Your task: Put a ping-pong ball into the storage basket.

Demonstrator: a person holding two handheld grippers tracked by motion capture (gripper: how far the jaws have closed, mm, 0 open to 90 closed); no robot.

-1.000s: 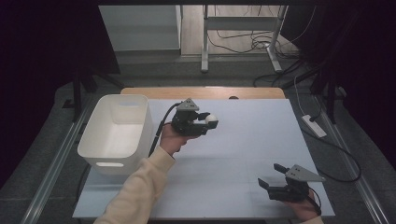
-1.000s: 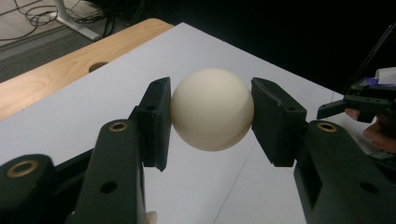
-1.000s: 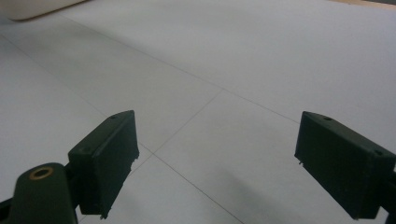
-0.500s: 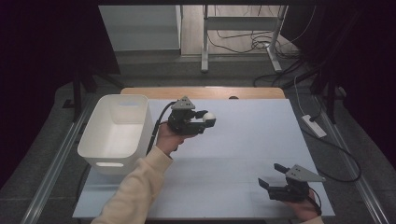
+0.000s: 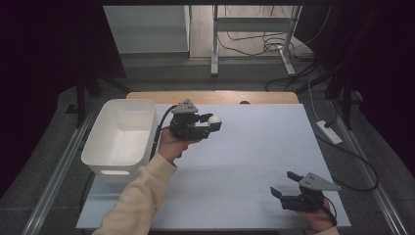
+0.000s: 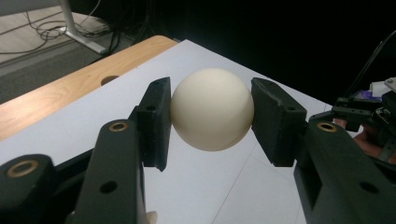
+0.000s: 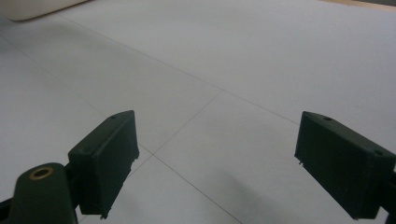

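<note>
The left gripper (image 5: 211, 123) is clamped on a white ball (image 6: 212, 109), one black pad pressed against each side of it. Ball and gripper are held off the table (image 5: 254, 161), over its far left part, just beside the right wall of a white plastic bin (image 5: 122, 134) that stands at the table's left edge. The right gripper (image 5: 285, 185) sits low near the table's near right corner, its jaws standing wide apart with only bare white tabletop between them.
</note>
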